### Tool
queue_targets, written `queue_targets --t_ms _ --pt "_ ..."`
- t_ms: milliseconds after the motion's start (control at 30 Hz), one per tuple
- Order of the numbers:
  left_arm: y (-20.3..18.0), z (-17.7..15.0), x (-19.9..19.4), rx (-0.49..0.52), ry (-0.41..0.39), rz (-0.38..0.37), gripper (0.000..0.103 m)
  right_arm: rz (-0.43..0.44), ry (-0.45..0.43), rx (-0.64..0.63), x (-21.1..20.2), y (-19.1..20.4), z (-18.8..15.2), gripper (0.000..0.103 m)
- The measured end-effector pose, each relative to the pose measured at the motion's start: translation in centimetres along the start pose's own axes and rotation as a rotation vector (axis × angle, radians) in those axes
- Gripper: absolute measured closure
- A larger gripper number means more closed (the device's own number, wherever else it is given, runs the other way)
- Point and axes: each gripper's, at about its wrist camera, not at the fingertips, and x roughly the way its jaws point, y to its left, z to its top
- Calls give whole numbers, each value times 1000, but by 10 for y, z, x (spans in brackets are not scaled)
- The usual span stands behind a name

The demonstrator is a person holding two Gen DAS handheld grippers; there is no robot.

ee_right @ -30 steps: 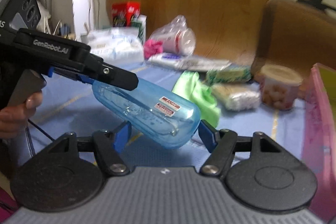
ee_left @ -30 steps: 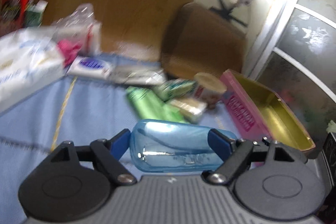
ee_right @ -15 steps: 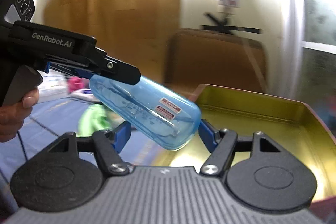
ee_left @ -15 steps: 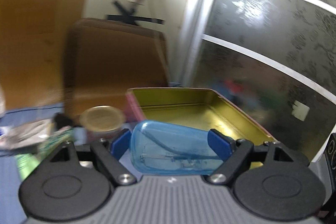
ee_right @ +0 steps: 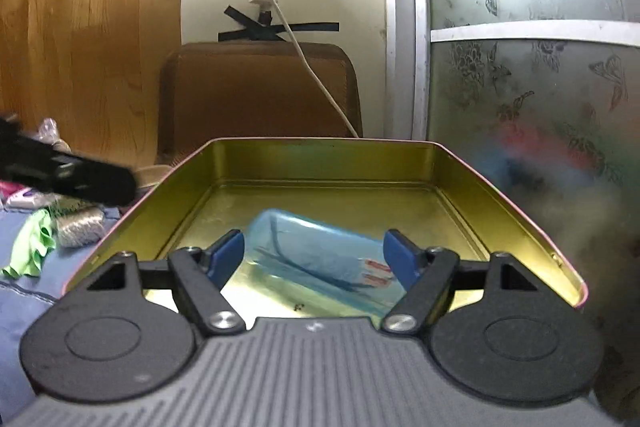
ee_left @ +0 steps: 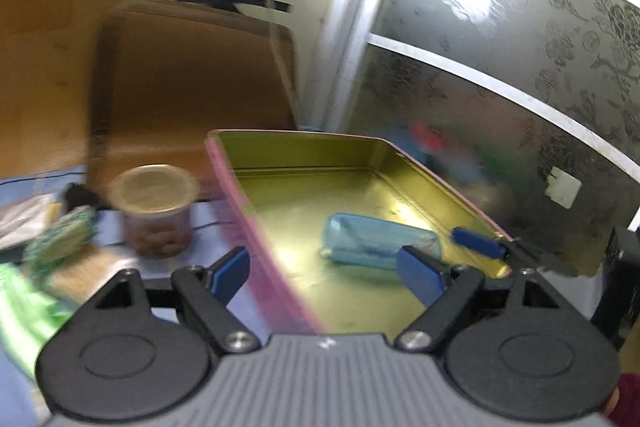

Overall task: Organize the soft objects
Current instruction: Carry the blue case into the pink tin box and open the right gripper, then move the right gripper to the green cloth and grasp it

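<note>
Left wrist view: translucent blue plastic bottle (ee_left: pixel 376 241) lies on its side on floor of gold-lined metal tin with pink outer wall (ee_left: pixel 304 155). Left gripper (ee_left: pixel 326 269) spread wide, holding nothing, straddling tin's near wall. Right gripper's blue fingertips (ee_left: pixel 476 237) just beside bottle's end. Lidded plastic cup of brown snacks (ee_left: pixel 156 207) stands left of tin on blue cloth (ee_left: pixel 212 239); green fabric (ee_left: pixel 20 311) further left.

Right wrist view: right gripper (ee_right: pixel 314 257) spread, empty, bottle (ee_right: pixel 320 263) lying between and beyond its fingers. Left gripper's black arm (ee_right: pixel 68 177) at left, blurred.
</note>
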Motion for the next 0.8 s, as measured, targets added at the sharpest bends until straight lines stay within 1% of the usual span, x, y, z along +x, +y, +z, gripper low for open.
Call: queue_targets --t_ms 67,133,233,300,367,433,467,500,533,600,667,767,800 --pt "20 -8 -20 -29 -17 39 19 17 -36 10 -7 4 2 24" --pt "44 -19 -39 -72 -28 95 19 51 -76 22 -9 11 10 24" --pt "91 -40 -66 -175 -28 219 19 146 -107 18 -14 30 21 25" --pt "125 -55 -82 -251 -9 336 19 230 -98 -1 -14 48 25 25" --pt "154 -69 -98 -308 -2 441 20 326 -63 -17 -9 71 27 25" --pt "178 -82 -114 -359 -15 500 20 426 -11 -29 -1 97 26 27" --pt "188 -88 -121 -382 -24 519 20 462 15 -44 5 110 26 31" --pt "194 -92 -126 -393 -46 526 20 498 43 -73 9 126 24 37" --pt "197 -95 -130 -394 -66 526 20 532 63 -104 16 141 23 39" --pt "197 -99 -133 -388 -86 516 20 570 102 -154 31 166 20 48" --pt "193 -100 -131 -371 -88 505 20 588 154 -189 52 189 17 49" --pt "193 -99 -131 -381 -83 457 20 576 237 -254 84 220 10 49" --pt "192 -99 -131 -391 -81 442 20 569 254 -269 91 226 8 52"
